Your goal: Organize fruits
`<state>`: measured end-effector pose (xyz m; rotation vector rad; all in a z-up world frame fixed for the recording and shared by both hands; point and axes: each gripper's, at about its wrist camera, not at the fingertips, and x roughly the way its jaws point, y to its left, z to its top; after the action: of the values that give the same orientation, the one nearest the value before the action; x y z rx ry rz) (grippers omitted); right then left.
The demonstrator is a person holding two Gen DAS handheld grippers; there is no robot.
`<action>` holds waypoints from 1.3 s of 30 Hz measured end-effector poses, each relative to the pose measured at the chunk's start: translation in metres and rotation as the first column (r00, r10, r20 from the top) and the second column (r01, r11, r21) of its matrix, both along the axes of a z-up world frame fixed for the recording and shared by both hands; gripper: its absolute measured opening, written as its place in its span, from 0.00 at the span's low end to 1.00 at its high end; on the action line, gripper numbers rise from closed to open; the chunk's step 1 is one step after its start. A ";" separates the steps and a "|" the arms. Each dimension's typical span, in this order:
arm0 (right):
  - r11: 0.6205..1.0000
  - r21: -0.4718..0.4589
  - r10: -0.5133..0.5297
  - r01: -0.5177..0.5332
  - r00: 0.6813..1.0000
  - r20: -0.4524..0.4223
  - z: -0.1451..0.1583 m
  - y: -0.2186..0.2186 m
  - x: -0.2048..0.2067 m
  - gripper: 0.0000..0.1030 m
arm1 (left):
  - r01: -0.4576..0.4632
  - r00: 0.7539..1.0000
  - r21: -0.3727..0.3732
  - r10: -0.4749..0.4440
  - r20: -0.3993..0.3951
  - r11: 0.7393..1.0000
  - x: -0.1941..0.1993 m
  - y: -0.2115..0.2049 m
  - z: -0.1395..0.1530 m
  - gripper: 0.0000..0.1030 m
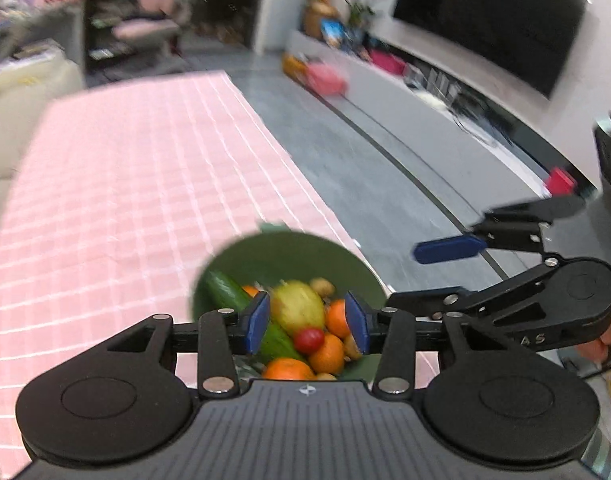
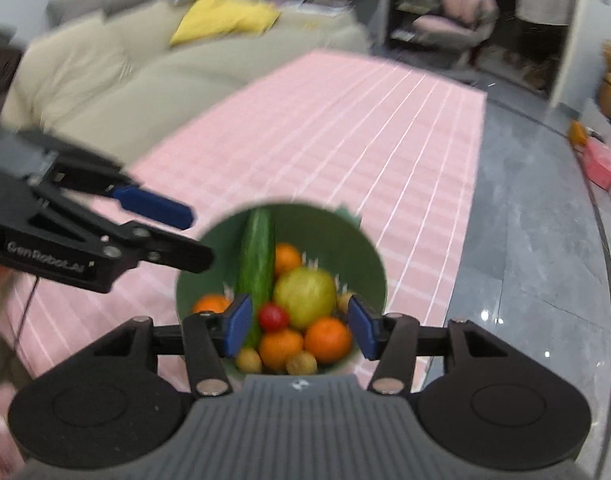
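A green bowl (image 1: 297, 252) (image 2: 329, 228) stands on the pink checked cloth (image 1: 137, 184) (image 2: 345, 128). It holds a yellow-green mango (image 1: 297, 306) (image 2: 305, 298), a cucumber (image 1: 229, 292) (image 2: 257, 256), a small red tomato (image 1: 308, 340) (image 2: 272, 317), several oranges (image 1: 325, 354) (image 2: 327, 338) and small brown fruits (image 2: 301, 363). My left gripper (image 1: 307, 322) is open and empty above the bowl. My right gripper (image 2: 299, 326) is open and empty above the bowl too. Each gripper shows in the other's view, the right (image 1: 449, 250) and the left (image 2: 153, 208).
The cloth's right edge runs next to grey tiled floor (image 1: 365, 168) (image 2: 537, 240). A beige sofa (image 2: 125, 72) lies beyond the cloth on the left. A TV (image 1: 493, 20) hangs over a long low unit (image 1: 425, 96) with boxes on it.
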<state>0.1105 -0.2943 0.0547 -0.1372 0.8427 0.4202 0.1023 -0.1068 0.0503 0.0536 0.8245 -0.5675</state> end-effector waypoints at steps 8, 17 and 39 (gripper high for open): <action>0.986 0.147 -0.098 0.074 0.981 0.167 0.032 0.024 -0.053 0.61 | -0.169 0.982 -0.001 0.168 0.090 0.986 -0.053 0.032 0.028 0.55; 0.976 0.180 -0.163 0.125 0.962 0.218 0.028 0.061 -0.114 0.69 | -0.316 0.940 0.076 0.301 0.162 0.946 -0.106 0.046 0.025 0.61; 0.970 -0.007 -0.238 0.244 0.951 0.198 -0.036 0.086 -0.142 0.91 | -0.442 0.895 0.166 0.423 0.138 0.881 -0.125 0.063 -0.020 0.76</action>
<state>-0.0318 -0.2081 0.0184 -0.1008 0.6621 0.1603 -0.0230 -0.0434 0.0298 0.0716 0.7622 -0.0576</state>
